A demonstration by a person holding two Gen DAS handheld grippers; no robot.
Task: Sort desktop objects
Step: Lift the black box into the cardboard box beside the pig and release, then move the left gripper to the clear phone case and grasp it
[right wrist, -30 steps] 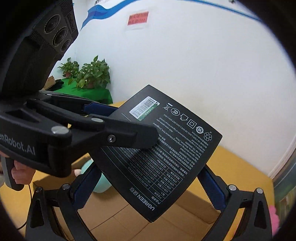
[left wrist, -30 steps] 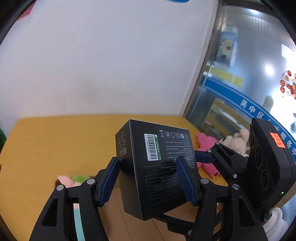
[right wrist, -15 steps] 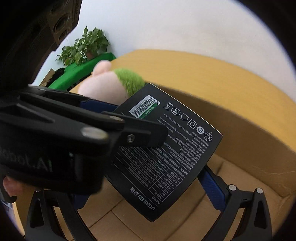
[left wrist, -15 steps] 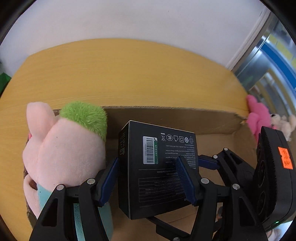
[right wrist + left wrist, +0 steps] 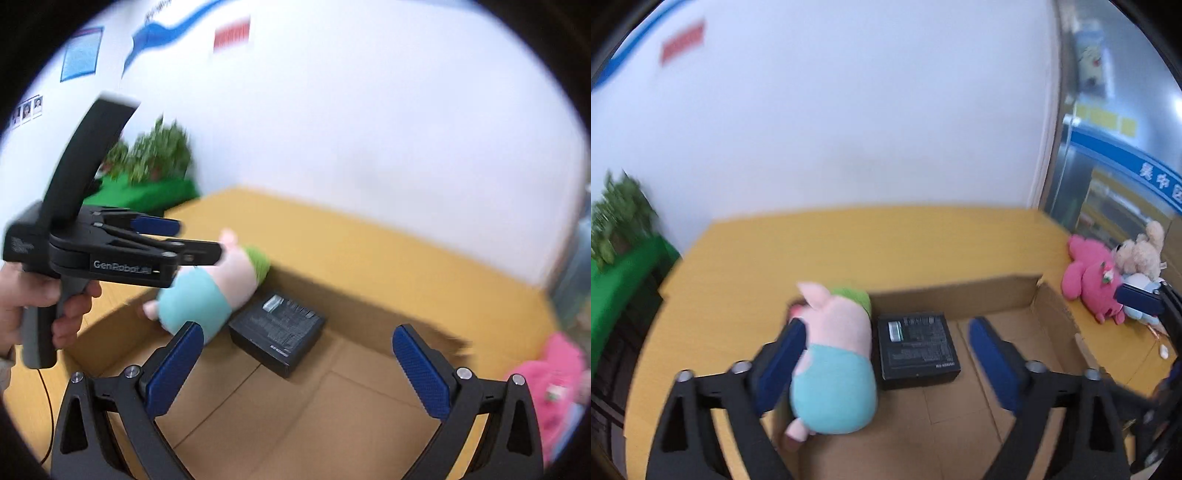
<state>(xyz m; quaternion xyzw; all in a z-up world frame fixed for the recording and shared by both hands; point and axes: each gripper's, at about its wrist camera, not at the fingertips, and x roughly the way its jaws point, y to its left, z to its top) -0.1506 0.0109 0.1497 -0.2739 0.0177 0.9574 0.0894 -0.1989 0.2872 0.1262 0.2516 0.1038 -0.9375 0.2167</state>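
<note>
Black box (image 5: 918, 349) is lying flat in the cardboard carton (image 5: 1054, 317), touching the pig plush (image 5: 834, 354) | my left tool (image 5: 886, 363) has just been opening — jaws standing wide, nothing between | my right tool (image 5: 295, 369) is gaping wide too, gripping nothing.
</note>
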